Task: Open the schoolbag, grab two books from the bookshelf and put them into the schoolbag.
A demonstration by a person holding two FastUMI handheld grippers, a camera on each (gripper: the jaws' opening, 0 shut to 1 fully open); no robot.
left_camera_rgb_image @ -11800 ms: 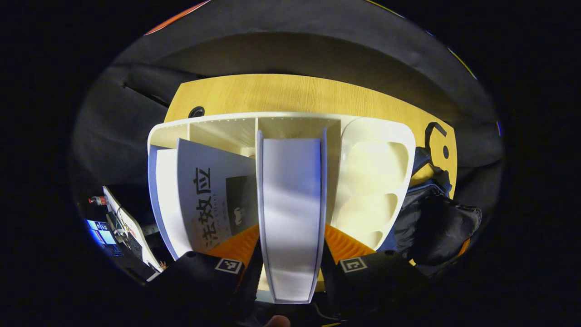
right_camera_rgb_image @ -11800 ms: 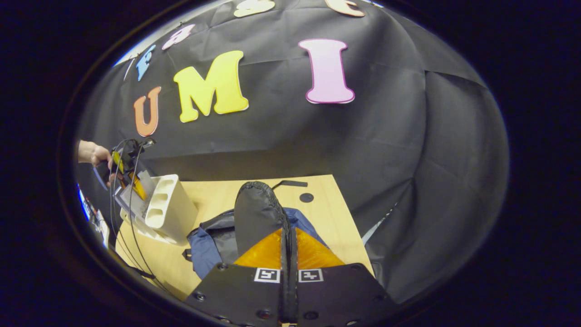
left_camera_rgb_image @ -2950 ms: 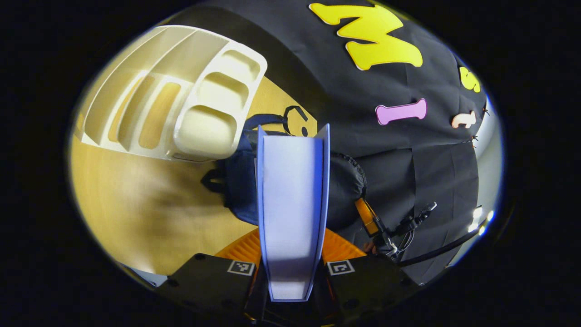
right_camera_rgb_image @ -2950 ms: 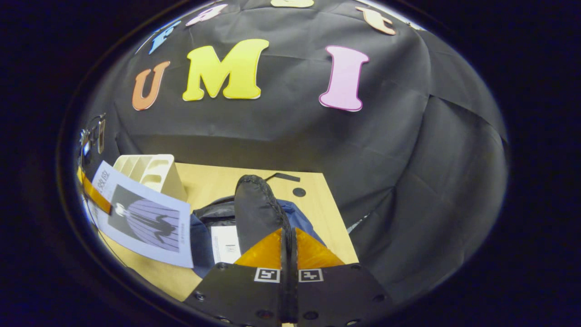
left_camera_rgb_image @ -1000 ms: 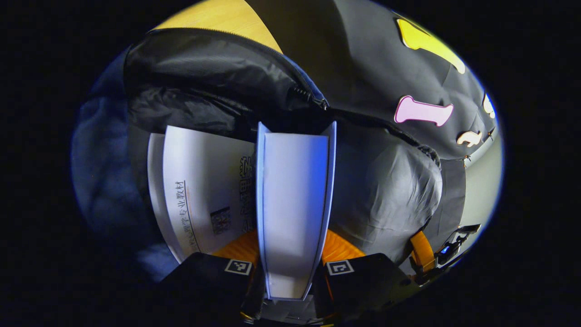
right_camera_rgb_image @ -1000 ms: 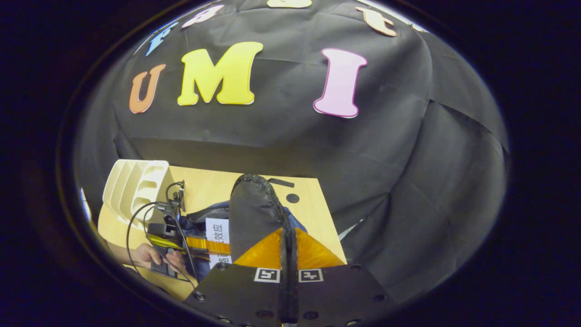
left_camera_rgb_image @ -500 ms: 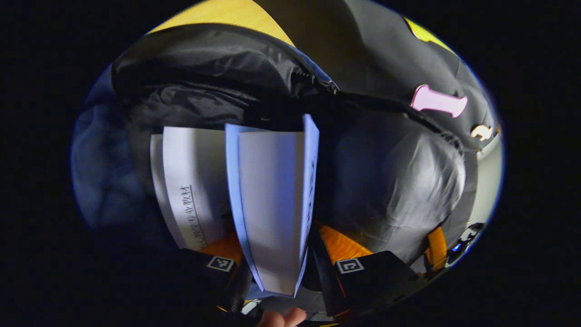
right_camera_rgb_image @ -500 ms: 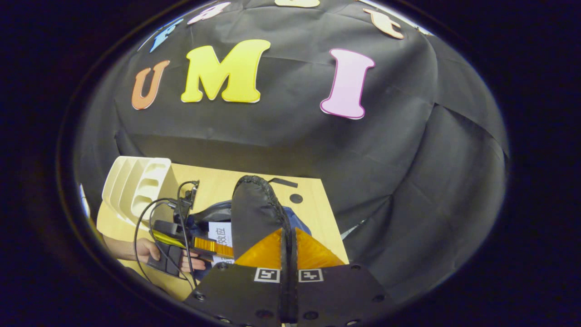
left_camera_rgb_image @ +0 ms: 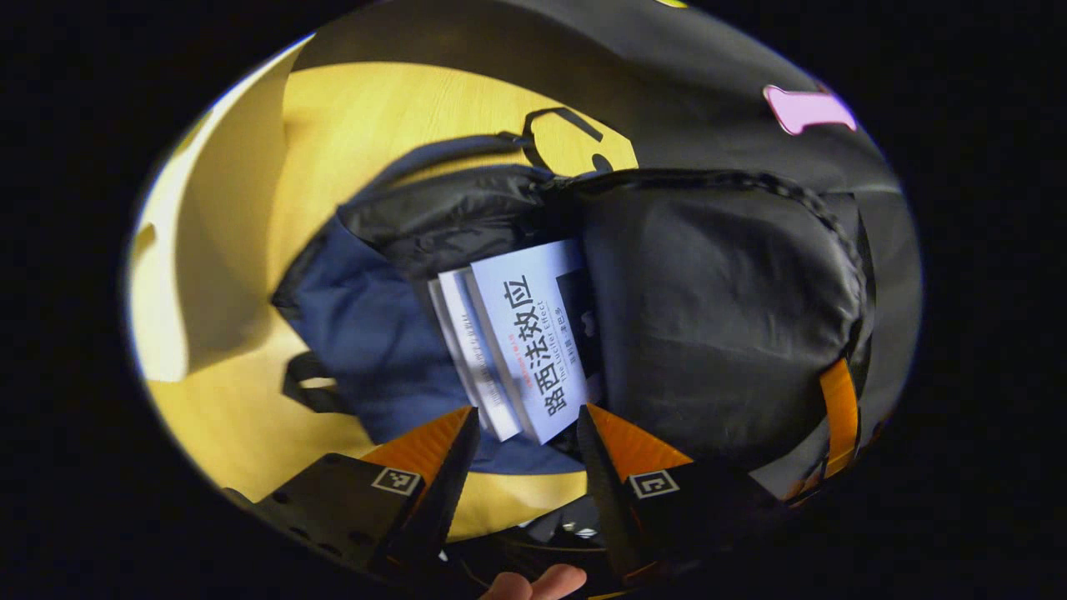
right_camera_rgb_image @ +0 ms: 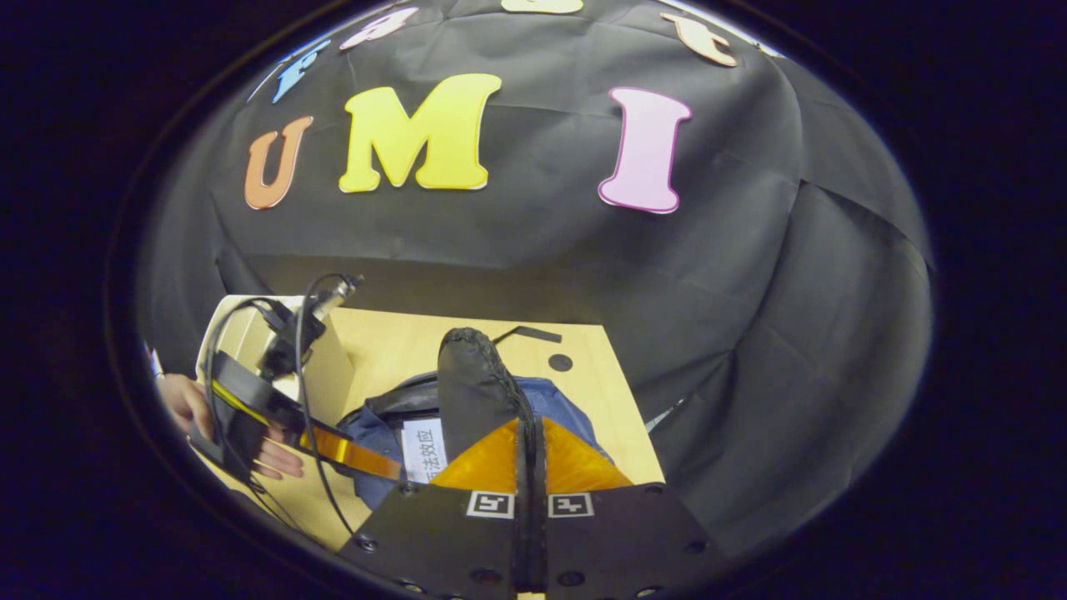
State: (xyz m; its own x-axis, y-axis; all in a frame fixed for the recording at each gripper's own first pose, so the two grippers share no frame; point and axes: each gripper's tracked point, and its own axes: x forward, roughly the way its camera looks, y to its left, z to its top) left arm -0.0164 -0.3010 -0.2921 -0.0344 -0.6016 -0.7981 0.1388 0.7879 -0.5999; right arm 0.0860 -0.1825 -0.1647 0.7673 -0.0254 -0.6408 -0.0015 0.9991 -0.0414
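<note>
Left gripper view, books: 2 books (left_camera_rgb_image: 517,342) lay stacked inside the open schoolbag (left_camera_rgb_image: 367,333), their near ends poking out toward the camera, the top cover pale with dark lettering.
Left gripper view, schoolbag: it lay on the wooden table (left_camera_rgb_image: 375,125), its black flap (left_camera_rgb_image: 717,308) raised to the right of the books.
Left gripper view, fingers: the left gripper (left_camera_rgb_image: 523,433) hung just short of the books' near ends, its 2 fingers spread well apart and holding nothing; neither appeared to touch a book.
Left gripper view, handling: the books looked stiff, flat and moderately heavy, with smooth covers likely to slip; a pinch across the spine end seemed the sound hold.
Right gripper view, flap: the right gripper (right_camera_rgb_image: 528,450) had both fingers (right_camera_rgb_image: 492,462) pressed together on the flap's edge (right_camera_rgb_image: 475,392), holding it up.
Right gripper view, schoolbag: the blue body (right_camera_rgb_image: 392,425) sat on the table (right_camera_rgb_image: 583,392), a strip of book (right_camera_rgb_image: 423,450) visible in the mouth.
Right gripper view, other hand: a hand (right_camera_rgb_image: 271,454) held the left gripper (right_camera_rgb_image: 350,454) beside the bag, in front of the cream bookshelf (right_camera_rgb_image: 333,375).
Right gripper view, handling: the flap looked soft, thin and limp, likely to sag shut if let go; its corded rim seemed the best place to grip.
Judgement: both books seemed to be in.
</note>
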